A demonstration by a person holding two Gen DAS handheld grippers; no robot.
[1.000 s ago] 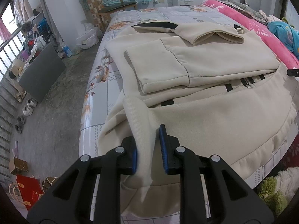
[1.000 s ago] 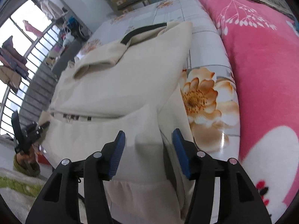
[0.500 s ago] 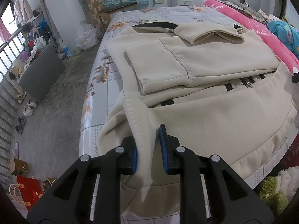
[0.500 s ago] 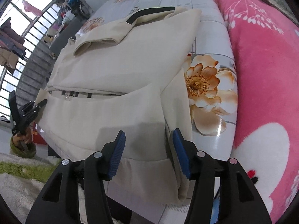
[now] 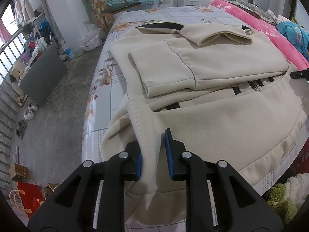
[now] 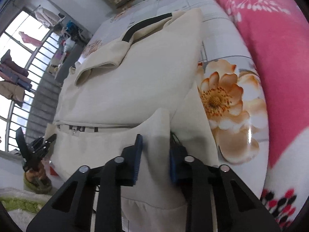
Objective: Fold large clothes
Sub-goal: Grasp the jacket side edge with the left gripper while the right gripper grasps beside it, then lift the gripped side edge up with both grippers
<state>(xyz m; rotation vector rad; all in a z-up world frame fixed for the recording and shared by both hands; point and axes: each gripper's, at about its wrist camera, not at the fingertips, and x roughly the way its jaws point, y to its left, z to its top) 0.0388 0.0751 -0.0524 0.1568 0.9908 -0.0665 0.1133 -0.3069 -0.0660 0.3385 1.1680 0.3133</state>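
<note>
A large cream fleece jacket with black trim and a front zip lies spread on a bed covered by a glossy sheet printed with orange flowers and grey checks. Its sleeves are folded across the body, one cuffed sleeve lying flat in the middle and another cuff farther back. The near hem hangs over the near edge of the bed.

The left gripper, black with blue pads, is at the near left corner of the jacket. Its fingers are closed on a ribbed fold of the hem, which is bunched up between the pads.

The right gripper, of the same build, is at the near right corner. Its jaws have just been closing, and the blue pads now press on a raised peak of the cream cloth between them. In the right wrist view the left gripper shows far off on the left, at the other end of the hem.

A pink plush blanket with white flower prints lies along the right side of the bed, just beside the jacket. A wooden chair stands beyond the far left corner of the bed. Shoes sit on the grey concrete floor on the left.
</note>
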